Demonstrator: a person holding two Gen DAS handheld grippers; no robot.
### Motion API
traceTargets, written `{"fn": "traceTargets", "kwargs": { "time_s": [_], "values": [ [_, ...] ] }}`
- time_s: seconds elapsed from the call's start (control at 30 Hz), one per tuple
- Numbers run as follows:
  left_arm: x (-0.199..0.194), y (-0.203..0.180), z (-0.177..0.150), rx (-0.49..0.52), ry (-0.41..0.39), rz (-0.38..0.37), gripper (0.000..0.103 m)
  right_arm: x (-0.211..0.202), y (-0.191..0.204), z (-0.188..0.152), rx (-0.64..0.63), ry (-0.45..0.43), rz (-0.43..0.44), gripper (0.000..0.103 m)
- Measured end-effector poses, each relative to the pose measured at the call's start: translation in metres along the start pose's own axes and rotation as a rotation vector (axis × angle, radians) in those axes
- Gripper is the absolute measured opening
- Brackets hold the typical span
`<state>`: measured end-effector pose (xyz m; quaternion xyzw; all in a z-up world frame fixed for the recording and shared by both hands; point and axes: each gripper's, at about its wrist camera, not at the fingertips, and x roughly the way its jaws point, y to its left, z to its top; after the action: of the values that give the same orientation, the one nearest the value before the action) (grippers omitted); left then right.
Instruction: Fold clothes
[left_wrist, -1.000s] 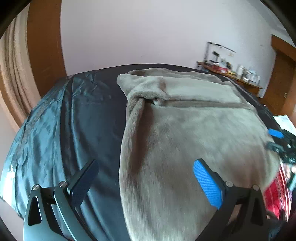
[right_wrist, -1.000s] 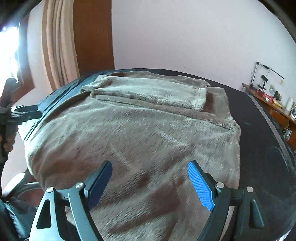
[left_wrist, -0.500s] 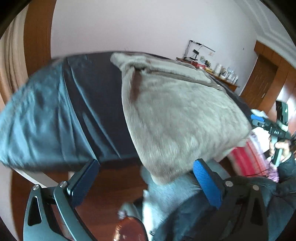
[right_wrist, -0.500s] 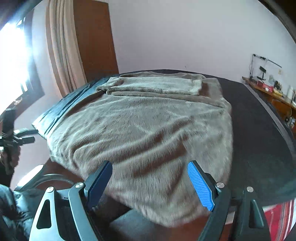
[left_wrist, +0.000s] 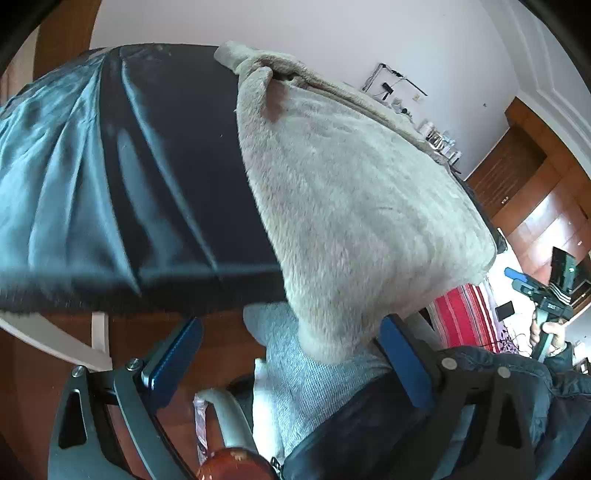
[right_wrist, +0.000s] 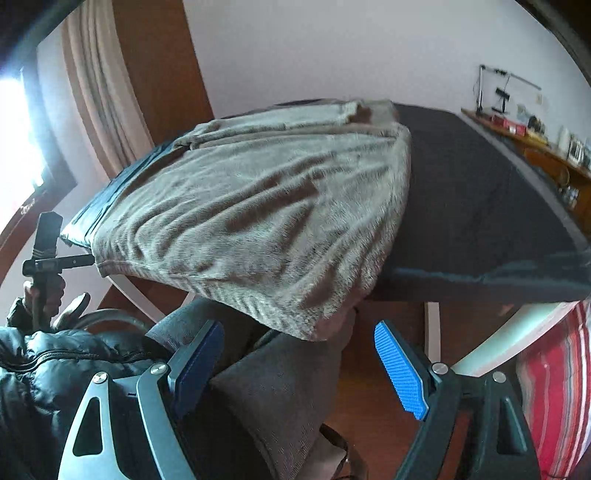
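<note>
A dark sheet (left_wrist: 155, 177) is seen spread over the bed, glossy and creased toward nine o'clock in the left wrist view, with the white bed frame (left_wrist: 55, 339) below it and reddish wooden floor (left_wrist: 225, 343) under that. A pale wall (right_wrist: 332, 51) closes the room behind; a curtain (right_wrist: 92, 85) and a bright window (right_wrist: 18, 125) are found at ten o'clock in the right wrist view, a wooden wardrobe (left_wrist: 535, 192) at three o'clock in the left wrist view, and a cluttered shelf (right_wrist: 546, 147) at two o'clock in the right wrist view. No writing can be read. The beige fleece garment (left_wrist: 362, 206) is laid across the bed, its near hem draped over the bed's edge toward six o'clock, just ahead of both tools. The left gripper (left_wrist: 291, 365) is held spread wide, nothing pinched, with the hem hanging between and above its blue pads. The right gripper (right_wrist: 299, 365) is likewise held spread, empty, below the hanging hem. A grey knitted trouser leg (left_wrist: 314, 384) and a dark padded jacket (right_wrist: 48, 369) of the person are seen beneath the tools, and a red striped cloth (right_wrist: 557, 387) lies at four o'clock.
</note>
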<state>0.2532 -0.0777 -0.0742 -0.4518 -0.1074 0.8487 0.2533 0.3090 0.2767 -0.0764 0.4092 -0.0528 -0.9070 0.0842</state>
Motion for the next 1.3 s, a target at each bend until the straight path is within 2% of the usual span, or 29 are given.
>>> {"fn": "traceTargets", "kwargs": {
  "time_s": [0.2,0.4,0.43,0.47,0.53,0.6,0.67,0.7,0.77,0.8,1.0,1.07,1.17,1.3],
  "values": [
    [0.002,-0.006,0.006,0.048,-0.047,-0.036,0.098,0.032,-0.027,0.005,0.107,0.007,0.095,0.086],
    [0.011,-0.013,0.011,0.076,-0.044,-0.081,0.098,0.045,-0.029,0.011,0.106,0.011,0.132,0.085],
    [0.016,-0.014,0.012,0.075,-0.033,-0.089,0.098,0.047,-0.03,0.012,0.106,0.009,0.14,0.085],
    [0.02,-0.015,0.014,0.074,-0.023,-0.095,0.096,0.049,-0.03,0.014,0.107,0.01,0.155,0.079],
    [0.027,-0.016,0.015,0.073,0.006,-0.11,0.084,0.057,-0.032,0.016,0.111,0.018,0.177,0.067],
    [0.034,-0.019,0.015,0.074,0.043,-0.125,0.06,0.063,-0.031,0.016,0.108,0.028,0.179,0.051],
    [0.038,-0.023,0.013,0.09,0.069,-0.121,0.051,0.064,-0.03,0.014,0.098,0.023,0.183,0.045],
    [0.039,-0.026,0.012,0.1,0.075,-0.111,0.044,0.064,-0.029,0.014,0.094,0.018,0.19,0.038],
    [0.037,-0.03,0.01,0.113,0.08,-0.101,0.031,0.059,-0.027,0.014,0.079,0.006,0.196,0.036],
    [0.035,-0.031,0.009,0.113,0.078,-0.1,0.027,0.055,-0.025,0.013,0.07,-0.001,0.203,0.032],
    [0.027,-0.033,0.006,0.09,0.072,-0.119,0.026,0.031,-0.012,0.015,0.007,-0.095,0.311,0.029],
    [0.031,-0.028,0.007,0.051,0.083,-0.141,0.026,0.037,-0.013,0.017,0.015,-0.086,0.326,0.029],
    [0.038,-0.019,0.009,-0.01,0.102,-0.172,0.036,0.048,-0.02,0.017,0.062,-0.068,0.347,0.03],
    [0.041,-0.016,0.009,-0.048,0.11,-0.195,0.035,0.046,-0.022,0.015,0.064,-0.064,0.353,0.03]
  ]
}}
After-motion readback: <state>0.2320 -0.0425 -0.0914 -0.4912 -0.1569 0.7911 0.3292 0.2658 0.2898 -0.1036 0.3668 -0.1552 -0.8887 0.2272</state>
